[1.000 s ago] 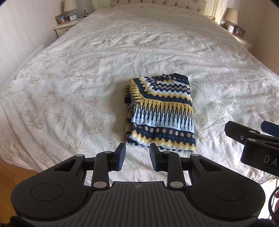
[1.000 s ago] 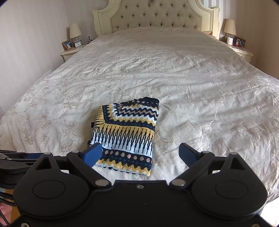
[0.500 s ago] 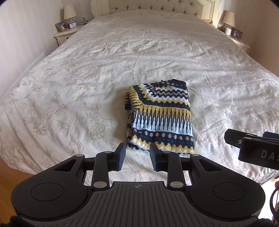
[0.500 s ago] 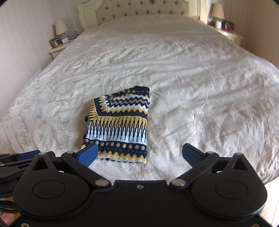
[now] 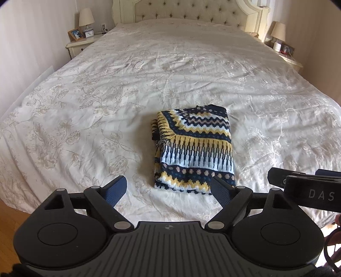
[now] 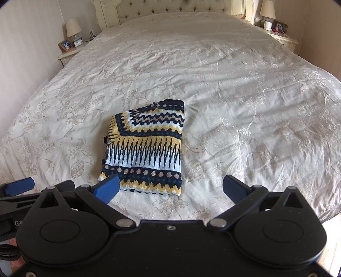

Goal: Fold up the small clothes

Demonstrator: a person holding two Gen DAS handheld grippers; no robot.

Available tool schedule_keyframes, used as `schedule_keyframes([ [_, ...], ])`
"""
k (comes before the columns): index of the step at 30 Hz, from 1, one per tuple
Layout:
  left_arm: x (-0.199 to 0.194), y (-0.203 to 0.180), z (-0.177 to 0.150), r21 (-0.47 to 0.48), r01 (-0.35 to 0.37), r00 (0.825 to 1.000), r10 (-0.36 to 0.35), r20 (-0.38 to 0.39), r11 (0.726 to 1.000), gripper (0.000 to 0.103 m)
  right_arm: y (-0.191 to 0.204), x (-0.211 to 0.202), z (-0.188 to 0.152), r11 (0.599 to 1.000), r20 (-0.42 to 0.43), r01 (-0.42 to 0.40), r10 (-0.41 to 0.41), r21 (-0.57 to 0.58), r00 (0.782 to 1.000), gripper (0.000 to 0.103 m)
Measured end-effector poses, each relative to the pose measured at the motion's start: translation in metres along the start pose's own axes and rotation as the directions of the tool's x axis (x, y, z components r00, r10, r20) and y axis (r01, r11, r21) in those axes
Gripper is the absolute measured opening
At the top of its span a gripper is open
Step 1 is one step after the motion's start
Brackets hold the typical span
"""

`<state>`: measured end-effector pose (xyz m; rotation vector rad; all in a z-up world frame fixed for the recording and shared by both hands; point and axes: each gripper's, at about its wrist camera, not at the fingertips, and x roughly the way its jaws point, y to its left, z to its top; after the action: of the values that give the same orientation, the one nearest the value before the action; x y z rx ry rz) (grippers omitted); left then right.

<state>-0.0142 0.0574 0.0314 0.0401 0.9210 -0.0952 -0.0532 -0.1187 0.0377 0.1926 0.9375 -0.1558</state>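
Note:
A small knitted sweater (image 5: 195,149) in navy, yellow and white lies folded into a neat rectangle on the bed near its foot; it also shows in the right wrist view (image 6: 147,151). My left gripper (image 5: 169,188) is open and empty, held back from the sweater's near edge above the foot of the bed. My right gripper (image 6: 171,188) is open and empty, also short of the sweater's near edge. The right gripper shows at the right edge of the left wrist view (image 5: 302,185).
The bed (image 5: 106,110) has a cream floral cover and a tufted headboard (image 5: 191,9). Nightstands with lamps stand at the left (image 5: 81,43) and right (image 5: 285,55) of the headboard. Wooden floor (image 5: 8,215) shows below the bed's foot.
My left gripper has opened from shut. Both grippers have pulled back and tilted up, so more of the bed and headboard shows. The sweater has not moved.

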Motion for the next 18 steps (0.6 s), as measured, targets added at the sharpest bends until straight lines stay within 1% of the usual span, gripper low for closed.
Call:
schedule_keyframes([
  [6,0.005,-0.001,0.001,0.009,-0.006,1.000,0.007,-0.019,1.000,0.086,0.001,0.004,0.000,1.000,-0.009,0.019,-0.019,-0.014,1.000,0.102],
  [13,0.011,0.002,0.002,0.014,-0.010,0.999,0.011,-0.032,1.000,0.086,0.000,0.009,0.001,1.000,-0.018,0.015,-0.016,-0.015,1.000,0.102],
  [18,0.016,0.002,0.003,-0.004,0.018,0.999,-0.019,-0.050,1.000,0.086,0.000,0.013,0.003,1.000,-0.019,0.013,-0.013,-0.013,1.000,0.102],
])
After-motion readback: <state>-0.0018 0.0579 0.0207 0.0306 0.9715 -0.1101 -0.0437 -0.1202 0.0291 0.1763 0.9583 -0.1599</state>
